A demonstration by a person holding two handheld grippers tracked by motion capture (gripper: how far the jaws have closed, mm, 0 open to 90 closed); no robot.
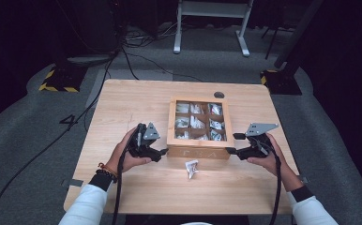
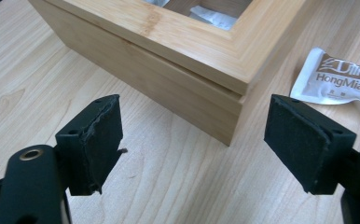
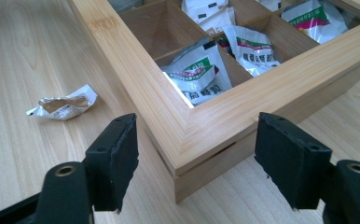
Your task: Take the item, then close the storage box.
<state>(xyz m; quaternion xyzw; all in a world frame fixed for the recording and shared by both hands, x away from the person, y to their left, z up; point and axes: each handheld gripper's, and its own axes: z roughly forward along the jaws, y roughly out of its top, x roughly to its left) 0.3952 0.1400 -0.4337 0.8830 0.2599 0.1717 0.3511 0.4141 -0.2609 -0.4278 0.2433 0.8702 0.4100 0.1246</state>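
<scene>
Bamboo compartment box (image 1: 199, 151) with a window-framed lid sits at the middle of the light wooden tabletop (image 1: 123, 103), between the two grippers, its lid resting down on the base. At its near left corner the left gripper (image 1: 161, 152) stands with its jaws apart and nothing between them; in the left gripper view the black pads (image 2: 99, 144) flank the corner of the box (image 2: 178, 79) without touching it. At the near right corner the right gripper (image 1: 233, 143) is likewise wide open, and in the right gripper view its pads (image 3: 117, 161) straddle that corner of the box (image 3: 201, 135), clear of the wood on both sides. Through the lid frame, the compartments hold white sachets with green and red print (image 3: 197, 74). One loose crumpled white sachet (image 1: 192, 168) lies on the tabletop just in front of the box, between the two hands, and touches neither gripper.
</scene>
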